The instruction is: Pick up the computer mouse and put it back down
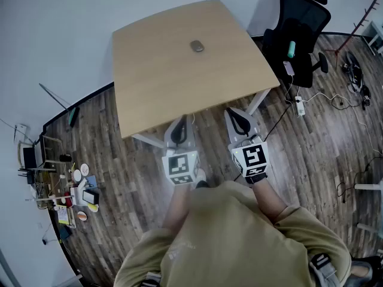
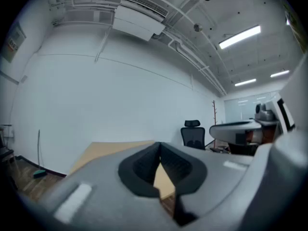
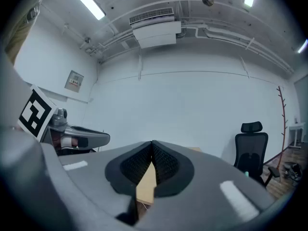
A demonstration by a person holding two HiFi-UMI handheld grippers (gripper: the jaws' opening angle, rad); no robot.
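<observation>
A grey-brown computer mouse [image 1: 197, 46] lies on the far half of the light wooden table [image 1: 161, 82], alone on its top. Both grippers hover level over the floor just short of the table's near edge, well away from the mouse. My left gripper [image 1: 178, 127] is shut with nothing in it; in the left gripper view its black pads [image 2: 144, 165] meet at the tip. My right gripper [image 1: 238, 118] is shut and empty too, and its pads [image 3: 166, 165] touch at the tip. The mouse shows in neither gripper view.
A black office chair [image 1: 297, 31] stands at the table's far right corner. A power strip [image 1: 300, 105] and cables lie on the wood floor at right. Small clutter and a stand [image 1: 72, 190] sit by the left wall. White table legs [image 1: 257, 103] reach out under the near edge.
</observation>
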